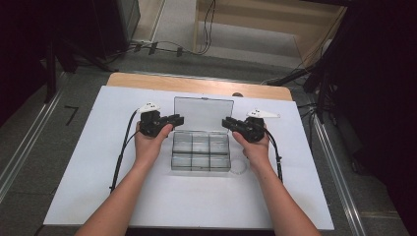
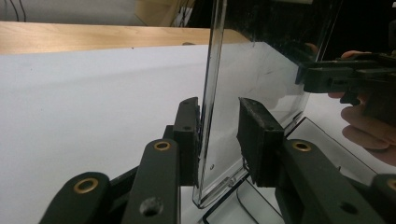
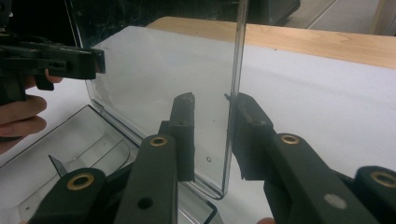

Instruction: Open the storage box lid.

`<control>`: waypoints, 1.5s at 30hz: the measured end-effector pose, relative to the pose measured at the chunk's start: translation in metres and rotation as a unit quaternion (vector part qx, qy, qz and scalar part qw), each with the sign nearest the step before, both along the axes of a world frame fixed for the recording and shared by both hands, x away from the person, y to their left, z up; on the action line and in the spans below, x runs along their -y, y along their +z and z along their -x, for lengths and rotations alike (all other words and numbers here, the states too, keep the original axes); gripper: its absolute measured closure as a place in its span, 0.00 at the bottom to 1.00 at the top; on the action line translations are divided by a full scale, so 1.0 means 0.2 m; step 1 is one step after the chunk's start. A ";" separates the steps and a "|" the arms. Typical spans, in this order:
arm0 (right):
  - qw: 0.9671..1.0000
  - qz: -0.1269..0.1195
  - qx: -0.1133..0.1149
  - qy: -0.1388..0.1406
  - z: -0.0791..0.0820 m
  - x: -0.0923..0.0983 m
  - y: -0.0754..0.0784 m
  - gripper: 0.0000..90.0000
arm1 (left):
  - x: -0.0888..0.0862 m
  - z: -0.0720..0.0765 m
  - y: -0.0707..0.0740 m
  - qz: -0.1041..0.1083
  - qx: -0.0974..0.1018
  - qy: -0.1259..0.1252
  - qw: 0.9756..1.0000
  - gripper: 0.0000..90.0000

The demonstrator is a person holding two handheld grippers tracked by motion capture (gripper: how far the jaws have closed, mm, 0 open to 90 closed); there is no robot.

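Item 1: worktop (image 1: 88,187). White sheet over wood top, wood edge visible at far side. Floor w/ cables beyond.

Item 2: clear box (image 1: 200,151). Plastic organiser, centre of worktop, approx. between both hands. Two rows of compartments; contents cannot tell. Lid (image 1: 203,114) open, standing up at far side of box, hinged along back edge.

Item 3: left hand-held gripper (image 1: 173,120). Held in person's left hand (image 1: 150,140), at lid's left edge. Left gripper view: jaws fairly narrow, one each side of lid (image 2: 252,88) edge; left pad on or just beside the plastic, right pad w/ a gap. Not clamped. Cable trails back toward person over the sheet.

Item 4: right hand-held gripper (image 1: 229,122). Held in right hand (image 1: 256,147), at lid's right edge. Right gripper view: jaws straddle lid (image 3: 159,79) edge; right pad just beside the plastic, left pad apart from it. Part open, no firm hold seen. Box (image 3: 70,149) base lies below-left in that view.

Item 5: cross-views. Right hand-held gripper (image 2: 308,79) seen through the lid in left gripper view; left hand-held gripper (image 3: 95,63) seen at upper left in right gripper view. Both point inward, facing each other across the lid.

Item 6: forearms. Bare, enter from near edge, angled toward box.
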State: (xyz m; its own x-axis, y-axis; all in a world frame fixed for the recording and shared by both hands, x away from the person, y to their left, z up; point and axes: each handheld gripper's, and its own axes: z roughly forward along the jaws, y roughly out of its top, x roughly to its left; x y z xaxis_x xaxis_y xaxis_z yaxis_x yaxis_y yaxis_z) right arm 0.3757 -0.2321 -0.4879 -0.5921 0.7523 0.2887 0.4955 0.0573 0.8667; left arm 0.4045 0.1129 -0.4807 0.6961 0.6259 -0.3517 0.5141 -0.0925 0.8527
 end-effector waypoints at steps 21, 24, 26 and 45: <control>1.000 -0.010 -0.014 -0.013 -0.03 -0.01 -0.04 0.73 | 0.01 -0.05 -0.02 0.004 -0.025 0.008 1.000 0.76; 1.000 -0.005 -0.016 -0.015 -0.04 -0.02 -0.04 0.72 | 0.02 -0.06 -0.03 0.002 -0.026 0.010 1.000 0.76; 1.000 -0.004 -0.017 -0.014 -0.04 -0.02 -0.04 0.71 | 0.01 -0.06 -0.03 0.004 -0.029 0.011 1.000 0.75; 0.999 -0.002 -0.035 -0.013 -0.08 -0.03 -0.06 0.64 | 0.02 -0.09 -0.06 0.003 -0.045 0.014 0.999 0.72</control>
